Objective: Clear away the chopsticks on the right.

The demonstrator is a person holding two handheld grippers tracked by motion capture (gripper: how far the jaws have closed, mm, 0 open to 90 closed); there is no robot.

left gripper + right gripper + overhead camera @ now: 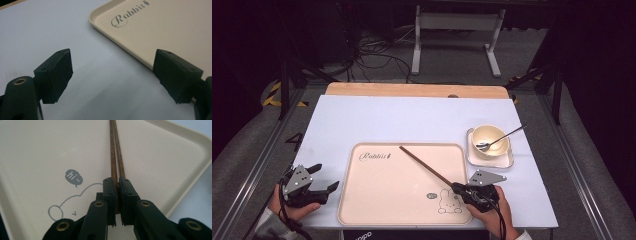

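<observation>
1. While the left gripper (323, 178) rests on the white table (377, 117) beside the tray (362, 200) with jaws spread and nothing between them, it cannot steady that tray if it slides.
2. Over the tray, the chopsticks (427, 165) slant up-left, pinched at one end.
3. Right gripper (458, 188) pinches both sticks — so far back that they may pivot, cross, or slip out.

A white sheet (412, 120) covers the desk (417, 90), whose wooden edge shows at the far side. Beyond it, grey floor (452, 55) carries tangled black cables (372, 55) and a white metal frame (457, 30). The surroundings are dark.
</observation>
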